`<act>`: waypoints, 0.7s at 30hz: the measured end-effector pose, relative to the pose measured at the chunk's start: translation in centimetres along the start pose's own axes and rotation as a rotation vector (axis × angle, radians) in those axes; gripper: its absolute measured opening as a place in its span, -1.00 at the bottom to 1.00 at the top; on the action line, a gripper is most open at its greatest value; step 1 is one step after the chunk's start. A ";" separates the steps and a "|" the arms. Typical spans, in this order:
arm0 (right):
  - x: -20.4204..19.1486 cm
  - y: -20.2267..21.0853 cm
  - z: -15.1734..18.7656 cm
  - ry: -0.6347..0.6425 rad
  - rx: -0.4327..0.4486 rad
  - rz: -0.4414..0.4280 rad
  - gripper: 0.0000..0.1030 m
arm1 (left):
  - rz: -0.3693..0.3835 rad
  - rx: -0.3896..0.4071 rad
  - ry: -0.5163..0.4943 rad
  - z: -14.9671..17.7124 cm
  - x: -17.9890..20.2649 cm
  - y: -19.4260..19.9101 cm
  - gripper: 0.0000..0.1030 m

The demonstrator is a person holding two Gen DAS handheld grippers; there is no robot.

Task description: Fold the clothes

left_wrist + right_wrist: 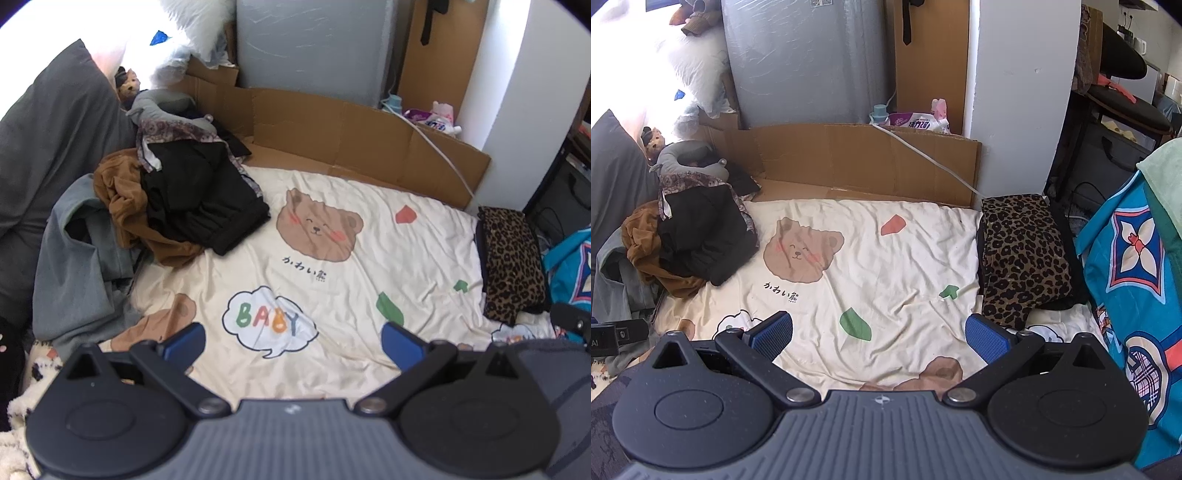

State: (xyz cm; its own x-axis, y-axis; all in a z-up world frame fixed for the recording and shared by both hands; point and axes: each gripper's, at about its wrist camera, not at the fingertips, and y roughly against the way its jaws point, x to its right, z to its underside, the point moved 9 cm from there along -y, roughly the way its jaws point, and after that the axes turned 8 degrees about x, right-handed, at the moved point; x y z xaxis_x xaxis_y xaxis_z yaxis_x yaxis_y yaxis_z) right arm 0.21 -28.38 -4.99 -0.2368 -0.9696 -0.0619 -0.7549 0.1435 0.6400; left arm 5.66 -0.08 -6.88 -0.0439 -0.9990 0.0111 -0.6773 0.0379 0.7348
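Observation:
A heap of unfolded clothes lies at the bed's left: a black garment [207, 206] [701, 236] on top, a brown one [125, 206] [642, 243] under it, a grey-blue one [77, 266] lower left. A folded leopard-print garment [513, 258] [1023, 254] rests on the right edge. My left gripper [293, 341] hovers open above the cream bear-print sheet [332, 295], holding nothing. My right gripper [879, 336] is open too, over the same sheet [886, 266], with nothing between its blue pads [774, 334].
Cardboard panels [332, 125] [849, 158] line the bed's far side, with a grey slab [805, 62] and a white wall [1015, 92] behind. A grey pillow [48, 140] sits at left, a blue patterned cloth [1137, 266] at right, a white cable [923, 155] over the cardboard.

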 end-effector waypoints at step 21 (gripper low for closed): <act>5.3 1.8 0.1 -0.090 0.027 0.013 0.99 | 0.004 -0.003 0.031 -2.1 -3.7 1.0 0.98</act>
State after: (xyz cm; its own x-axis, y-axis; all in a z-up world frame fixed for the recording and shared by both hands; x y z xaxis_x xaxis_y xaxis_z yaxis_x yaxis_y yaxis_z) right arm -2.47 -33.20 -4.21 -0.3000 -0.9460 -0.1229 -0.7669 0.1626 0.6208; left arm 6.68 3.57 -4.75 -0.0232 -0.9991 0.0352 -0.6749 0.0416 0.7367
